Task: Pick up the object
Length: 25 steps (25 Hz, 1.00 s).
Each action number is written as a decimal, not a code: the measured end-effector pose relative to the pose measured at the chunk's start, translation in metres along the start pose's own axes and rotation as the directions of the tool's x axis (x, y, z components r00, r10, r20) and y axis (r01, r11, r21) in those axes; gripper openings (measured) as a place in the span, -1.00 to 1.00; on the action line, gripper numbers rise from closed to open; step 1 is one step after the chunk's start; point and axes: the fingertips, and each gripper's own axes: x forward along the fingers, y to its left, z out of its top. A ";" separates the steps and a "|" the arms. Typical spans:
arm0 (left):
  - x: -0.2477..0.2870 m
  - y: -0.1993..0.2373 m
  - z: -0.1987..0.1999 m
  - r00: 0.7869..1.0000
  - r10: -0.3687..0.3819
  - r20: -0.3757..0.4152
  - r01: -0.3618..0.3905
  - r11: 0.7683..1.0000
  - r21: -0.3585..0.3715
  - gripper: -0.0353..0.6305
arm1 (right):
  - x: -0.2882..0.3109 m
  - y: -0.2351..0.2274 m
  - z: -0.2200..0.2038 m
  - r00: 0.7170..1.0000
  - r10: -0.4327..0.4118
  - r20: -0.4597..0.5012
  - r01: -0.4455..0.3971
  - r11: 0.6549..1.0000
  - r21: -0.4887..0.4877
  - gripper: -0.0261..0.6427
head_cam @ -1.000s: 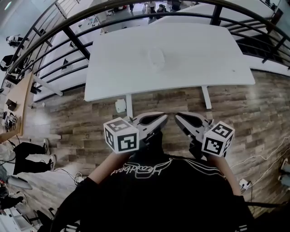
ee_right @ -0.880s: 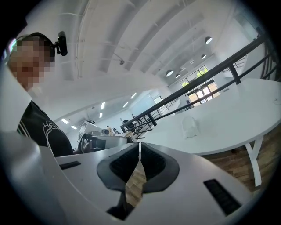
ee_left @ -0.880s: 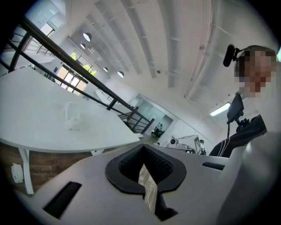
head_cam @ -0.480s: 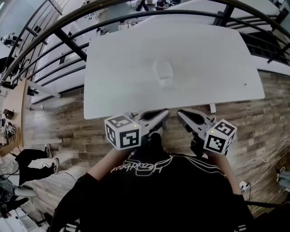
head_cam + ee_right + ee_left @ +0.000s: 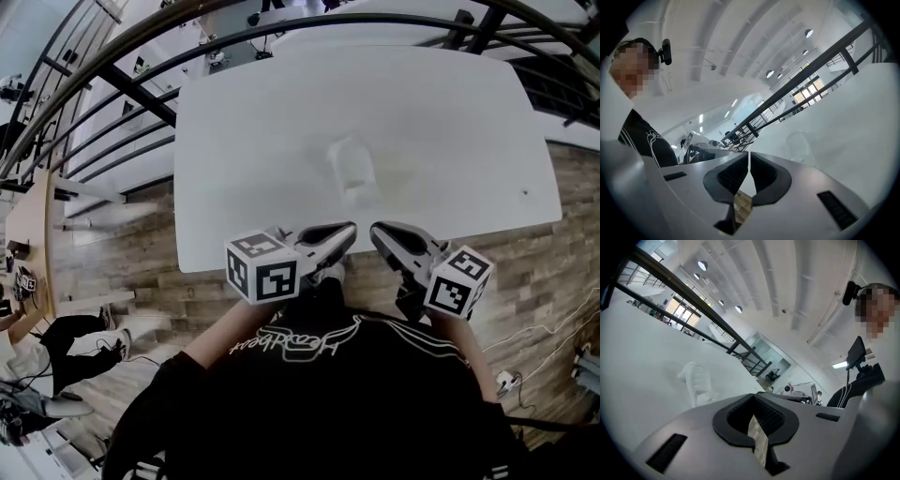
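Observation:
A small pale, see-through object lies near the middle of the white table. It shows faintly in the left gripper view and in the right gripper view. My left gripper hangs at the table's near edge, in front of my chest, jaws shut and empty. My right gripper is right beside it, tips pointing at the left one, also shut with nothing between its pads. Both grippers are well short of the object.
A black railing curves round the table's far and left sides. Wooden floor lies below. A person's legs stand at the left beside a wooden desk. Cables trail on the floor at the right.
The table and the object have come closer and lower in the head view. Both grippers now reach the table's near edge. Their jaws have stayed shut.

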 end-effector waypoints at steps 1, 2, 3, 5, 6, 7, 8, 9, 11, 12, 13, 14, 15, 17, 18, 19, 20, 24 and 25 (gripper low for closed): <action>-0.001 0.000 -0.001 1.000 0.002 -0.005 -0.002 1.000 0.005 -0.87 | 0.000 0.000 0.000 1.000 -0.004 0.004 0.004 1.000 0.002 -0.86; -0.002 0.002 0.000 1.000 0.006 -0.009 -0.006 1.000 0.014 -0.87 | 0.000 0.001 0.001 1.000 -0.008 0.008 0.007 1.000 0.005 -0.86; -0.003 0.004 0.000 1.000 0.011 -0.013 -0.010 1.000 0.022 -0.87 | 0.001 0.000 0.002 1.000 -0.011 0.012 0.011 1.000 0.008 -0.86; -0.004 0.010 0.002 1.000 0.017 -0.018 -0.016 1.000 0.026 -0.87 | 0.002 -0.001 0.003 1.000 -0.018 0.021 0.017 1.000 0.013 -0.86; -0.004 0.013 0.002 1.000 0.019 -0.019 -0.019 1.000 0.022 -0.87 | 0.003 -0.002 0.003 0.999 -0.021 0.024 0.021 1.000 0.015 -0.86; -0.003 0.017 0.003 1.000 0.022 -0.017 -0.021 1.000 0.016 -0.87 | 0.003 -0.004 0.002 0.999 -0.026 0.025 0.025 1.000 0.018 -0.86; -0.003 0.021 0.004 1.000 0.025 -0.015 -0.024 1.000 0.009 -0.87 | 0.003 -0.006 0.002 0.999 -0.031 0.027 0.030 0.999 0.021 -0.86; -0.002 0.026 0.006 1.000 0.028 -0.012 -0.028 1.000 0.002 -0.87 | 0.004 -0.008 0.002 0.999 -0.035 0.028 0.034 0.999 0.025 -0.86; 0.000 0.035 0.010 0.999 0.032 -0.011 -0.032 0.999 -0.006 -0.87 | 0.005 -0.013 0.003 0.999 -0.042 0.032 0.041 0.999 0.032 -0.86; 0.001 0.039 0.012 0.999 0.032 -0.014 -0.032 0.999 -0.011 -0.87 | 0.005 -0.015 0.004 0.998 -0.047 0.035 0.046 0.998 0.035 -0.86; 0.002 0.043 0.013 0.999 0.033 -0.018 -0.033 0.999 -0.017 -0.87 | 0.005 -0.017 0.005 0.998 -0.053 0.038 0.051 0.998 0.039 -0.86; 0.004 0.049 0.015 0.999 0.038 -0.023 -0.038 0.999 -0.024 -0.86 | 0.005 -0.020 0.006 0.997 -0.059 0.040 0.058 0.997 0.043 -0.86; 0.007 0.056 0.017 0.999 0.045 -0.029 -0.046 0.998 -0.031 -0.85 | 0.005 -0.024 0.008 0.997 -0.065 0.041 0.063 0.997 0.048 -0.86; 0.013 0.069 0.020 0.997 0.061 -0.041 -0.063 0.997 -0.042 -0.69 | 0.006 -0.032 0.010 0.996 -0.074 0.041 0.072 0.996 0.055 -0.86; 0.015 0.073 0.019 0.997 0.069 -0.047 -0.071 0.997 -0.043 -0.61 | 0.006 -0.033 0.009 0.996 -0.077 0.042 0.075 0.996 0.056 -0.86; 0.015 0.076 0.017 0.996 0.079 -0.051 -0.081 0.996 -0.042 -0.55 | 0.004 -0.032 0.007 0.996 -0.081 0.044 0.078 0.995 0.058 -0.86; 0.016 0.080 0.016 0.994 0.091 -0.057 -0.094 0.995 -0.041 -0.49 | 0.003 -0.033 0.007 0.995 -0.084 0.046 0.081 0.995 0.059 -0.86; 0.031 0.110 0.018 0.983 0.157 -0.094 -0.164 0.984 -0.065 -0.27 | 0.004 -0.051 0.015 0.994 -0.098 0.050 0.094 0.993 0.071 -0.86; 0.033 0.117 0.017 0.980 0.168 -0.105 -0.176 0.981 -0.077 -0.23 | 0.005 -0.053 0.018 0.994 -0.100 0.052 0.096 0.993 0.072 -0.86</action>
